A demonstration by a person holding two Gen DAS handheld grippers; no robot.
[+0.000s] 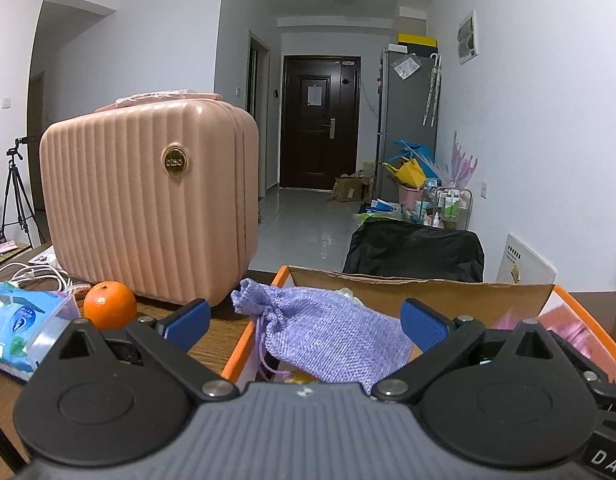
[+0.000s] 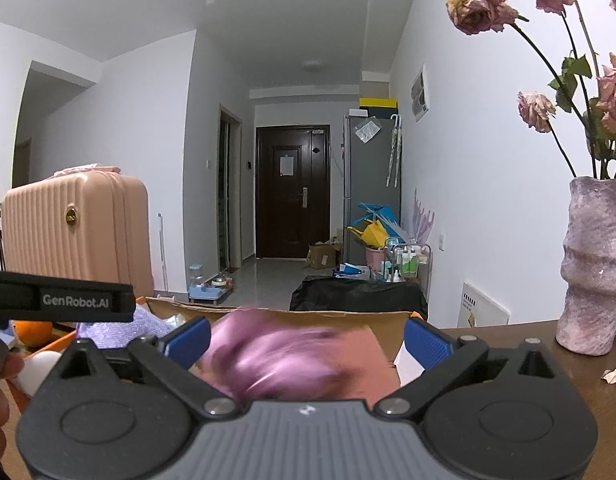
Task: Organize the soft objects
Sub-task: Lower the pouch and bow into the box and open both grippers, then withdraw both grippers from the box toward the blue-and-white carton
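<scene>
Left gripper [image 1: 305,322]: jaws spread wide, holding nothing; the blue pads stand clear on either side of the pouch.
Lilac drawstring pouch [image 1: 328,332]: woven fabric, cord end toward the suitcase, lying over the left rim of the box, partly inside it.
Cardboard box [image 1: 420,292]: orange-edged, open on top, on the wooden table [image 1: 211,340].
Right gripper [image 2: 305,340]: jaws wide apart, gripping nothing.
Pink soft object [image 2: 275,356]: motion-blurred, between the right gripper's pads over the box; contact cannot be told.
Pink ribbed suitcase [image 1: 147,208]: upright on the table, left of the box.
Orange [image 1: 109,304]: just in front of the suitcase, beside a tissue pack [image 1: 19,328].
Vase of dried roses [image 2: 596,264]: on the table, right of the box.
</scene>
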